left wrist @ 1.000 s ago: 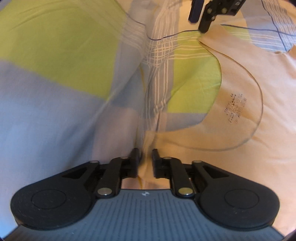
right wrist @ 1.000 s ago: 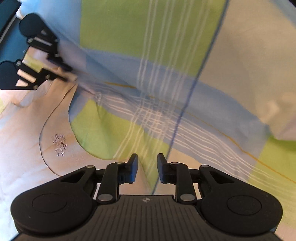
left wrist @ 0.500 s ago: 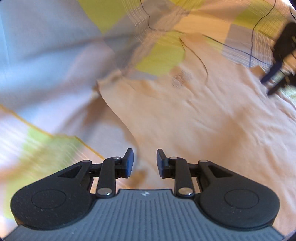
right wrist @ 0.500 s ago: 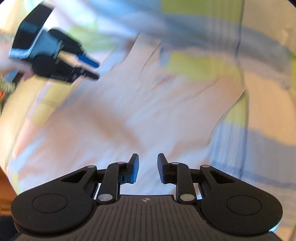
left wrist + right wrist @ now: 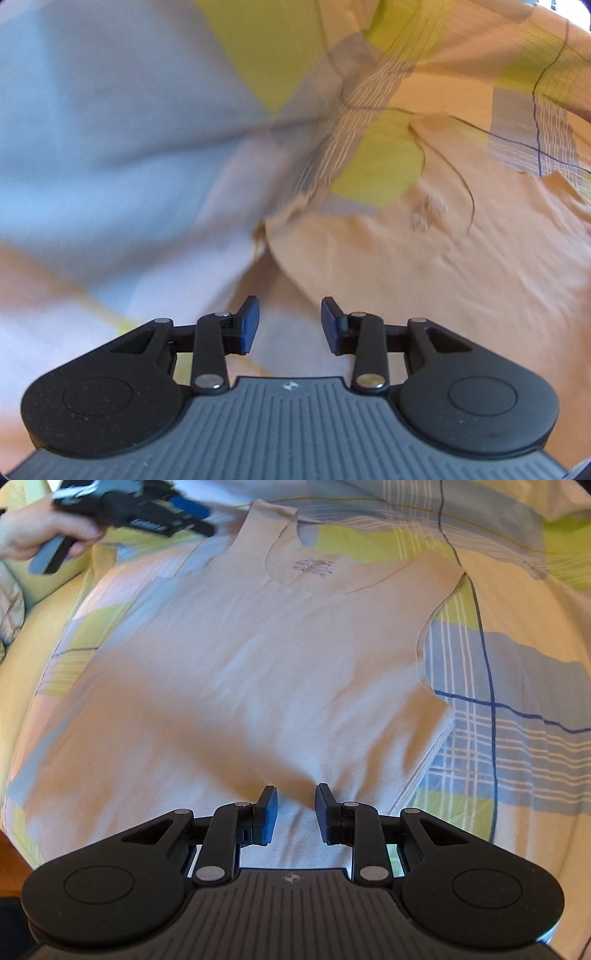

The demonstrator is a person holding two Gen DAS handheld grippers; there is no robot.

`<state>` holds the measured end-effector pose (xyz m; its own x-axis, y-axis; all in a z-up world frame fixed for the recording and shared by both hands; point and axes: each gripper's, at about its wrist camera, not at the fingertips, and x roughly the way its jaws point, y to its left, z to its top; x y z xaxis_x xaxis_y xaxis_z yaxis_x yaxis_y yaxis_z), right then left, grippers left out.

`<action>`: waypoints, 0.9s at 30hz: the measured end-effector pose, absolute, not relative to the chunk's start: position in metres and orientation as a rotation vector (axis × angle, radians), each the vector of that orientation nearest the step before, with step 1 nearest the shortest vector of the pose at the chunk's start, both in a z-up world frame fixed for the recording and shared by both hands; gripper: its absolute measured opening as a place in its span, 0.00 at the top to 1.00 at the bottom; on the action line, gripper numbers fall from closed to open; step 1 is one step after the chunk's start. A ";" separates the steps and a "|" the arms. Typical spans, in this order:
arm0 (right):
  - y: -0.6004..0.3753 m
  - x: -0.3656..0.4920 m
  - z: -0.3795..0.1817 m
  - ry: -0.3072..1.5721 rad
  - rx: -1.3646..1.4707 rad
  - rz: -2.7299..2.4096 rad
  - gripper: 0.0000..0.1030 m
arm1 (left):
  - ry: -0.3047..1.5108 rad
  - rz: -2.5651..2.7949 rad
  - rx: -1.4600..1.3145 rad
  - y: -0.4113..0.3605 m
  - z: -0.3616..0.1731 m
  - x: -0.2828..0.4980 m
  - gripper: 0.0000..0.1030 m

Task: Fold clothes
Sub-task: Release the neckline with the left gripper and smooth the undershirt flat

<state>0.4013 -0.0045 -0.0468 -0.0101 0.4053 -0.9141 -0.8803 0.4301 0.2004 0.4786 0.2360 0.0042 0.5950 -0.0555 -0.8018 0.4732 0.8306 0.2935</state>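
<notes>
A bed covered by a checked sheet (image 5: 491, 716) in blue, lime green and cream fills both views. A pale sleeveless undershirt (image 5: 236, 672) lies flat across the frame's middle, scooped neckline at top centre; its printed neck label (image 5: 314, 566) is too blurred to read. Right tongs (image 5: 291, 814) stand apart, empty, at lower centre. Left tongs (image 5: 290, 325), gripped by a hand (image 5: 40, 530) at upper left, are likewise parted, holding nothing.

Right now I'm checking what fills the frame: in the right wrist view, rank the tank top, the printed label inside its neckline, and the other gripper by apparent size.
1. tank top, by far the largest.
2. left gripper; motion-blurred and partly cropped, so its extent is approximate.
3. printed label, smallest.
</notes>
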 end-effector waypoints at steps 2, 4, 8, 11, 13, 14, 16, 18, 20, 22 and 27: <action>-0.005 0.400 -0.048 1.174 -0.503 1.085 0.70 | 0.876 -0.354 0.529 0.229 -0.001 0.498 0.68; -0.006 0.401 -0.048 1.174 -0.493 1.086 0.69 | 0.875 -0.342 0.539 0.228 -0.007 0.516 0.69; -0.014 0.408 -0.047 1.181 -0.466 1.073 0.69 | 0.883 -0.250 0.464 0.244 -0.005 0.545 0.97; -0.018 0.414 -0.044 1.194 -0.442 1.047 0.69 | 0.901 -0.261 0.440 0.243 -0.003 0.542 0.97; -0.023 0.413 -0.042 1.221 -0.423 1.029 0.66 | 0.893 -0.275 0.466 0.237 0.002 0.529 0.83; -0.025 0.413 -0.041 1.236 -0.413 1.024 0.66 | 0.887 -0.274 0.462 0.236 0.006 0.521 0.80; -0.033 0.407 -0.043 1.254 -0.440 1.025 0.65 | 0.889 -0.272 0.438 0.235 0.015 0.501 0.78; -0.042 0.402 -0.045 1.271 -0.459 1.022 0.66 | 0.900 -0.269 0.431 0.236 0.022 0.476 0.78; -0.055 0.400 -0.046 1.281 -0.469 1.015 0.67 | 0.924 -0.261 0.412 0.236 0.026 0.447 0.78; -0.062 0.396 -0.046 1.296 -0.538 0.945 0.65 | 0.949 -0.250 0.396 0.237 0.029 0.415 0.77; -0.090 0.376 -0.024 1.272 -0.562 0.889 0.64 | 1.017 -0.307 0.456 0.227 0.027 0.317 0.70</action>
